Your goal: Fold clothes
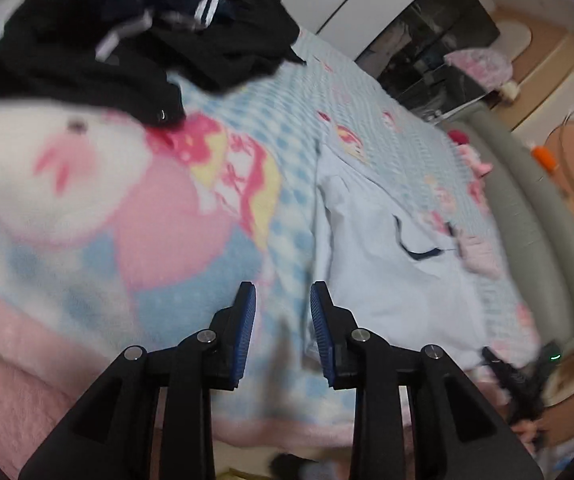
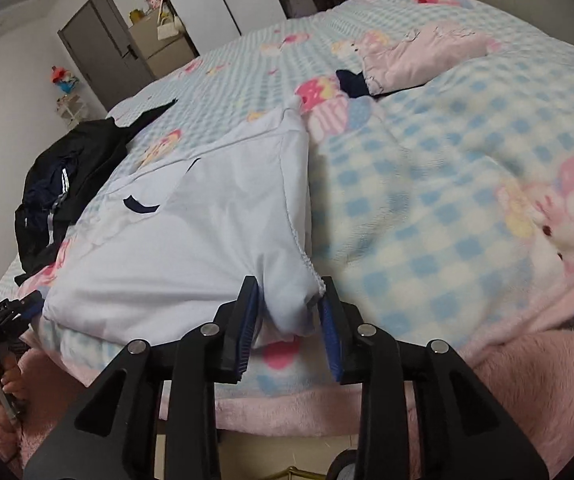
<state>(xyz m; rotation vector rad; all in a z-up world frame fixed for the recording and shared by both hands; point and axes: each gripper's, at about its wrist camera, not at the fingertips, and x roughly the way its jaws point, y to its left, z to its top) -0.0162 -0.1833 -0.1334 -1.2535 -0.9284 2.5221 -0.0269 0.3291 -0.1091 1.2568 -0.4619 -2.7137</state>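
A pale blue shirt (image 2: 207,240) with a dark navy collar lies spread on the patterned blanket (image 2: 447,200). My right gripper (image 2: 291,300) is open, its blue pads on either side of the shirt's near corner, which sits between the jaws. In the left wrist view the same shirt (image 1: 387,272) lies to the right. My left gripper (image 1: 283,308) is open and empty above the blanket (image 1: 127,220), just left of the shirt's edge. The left gripper also shows at the left edge of the right wrist view (image 2: 31,306).
A heap of dark clothes (image 1: 135,40) lies at the far side of the bed, also seen in the right wrist view (image 2: 63,184). A folded pink garment (image 2: 427,52) and a navy piece (image 2: 353,80) lie further up the bed. The padded bed frame (image 1: 527,208) runs along the right.
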